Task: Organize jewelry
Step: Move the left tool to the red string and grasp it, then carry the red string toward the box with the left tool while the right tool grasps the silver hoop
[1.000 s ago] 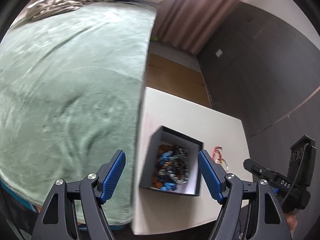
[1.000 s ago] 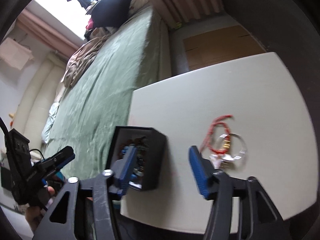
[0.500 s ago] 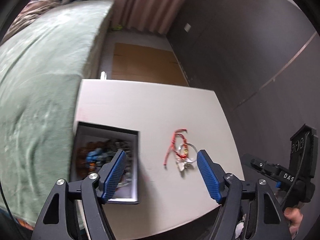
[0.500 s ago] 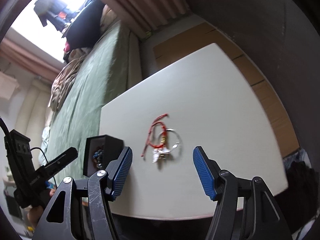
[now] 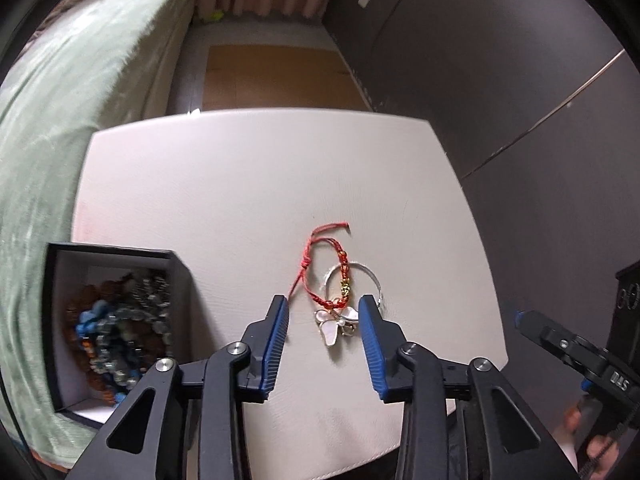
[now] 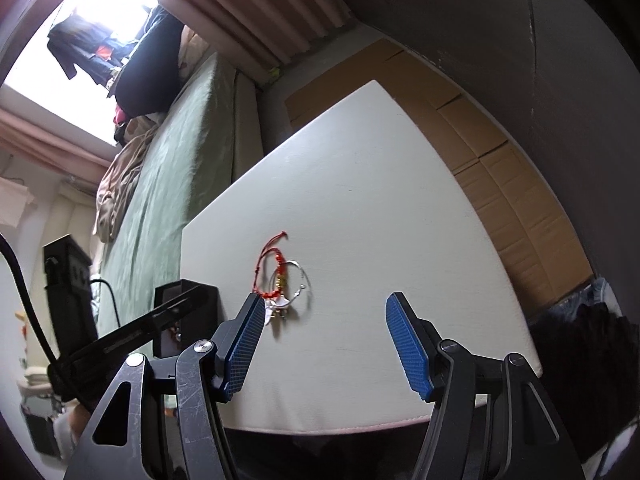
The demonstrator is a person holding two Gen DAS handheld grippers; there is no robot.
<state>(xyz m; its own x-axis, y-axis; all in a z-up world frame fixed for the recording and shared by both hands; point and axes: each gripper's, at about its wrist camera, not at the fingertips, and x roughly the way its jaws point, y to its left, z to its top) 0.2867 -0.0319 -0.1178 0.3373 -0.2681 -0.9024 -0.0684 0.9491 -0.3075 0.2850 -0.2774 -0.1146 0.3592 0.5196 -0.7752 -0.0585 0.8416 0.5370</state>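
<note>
White tabletop fills most of both views, with a green-covered bed along its left edge and a dark wall to the right. Just above it, the left gripper hangs with its jaws partly apart, empty, straddling the near end of a small heap of jewelry: a red cord bracelet, a thin silver bangle and a pale butterfly-shaped clip. The right gripper is spread wide, empty, and set a little to the right of the same heap. The step looks like picking up the loose pieces for the open black box, already half full of beads. Next comes a short descent and a careful pinch, since the pieces overlap. Bare surface lies all around the heap; the box sits by the left edge.
</note>
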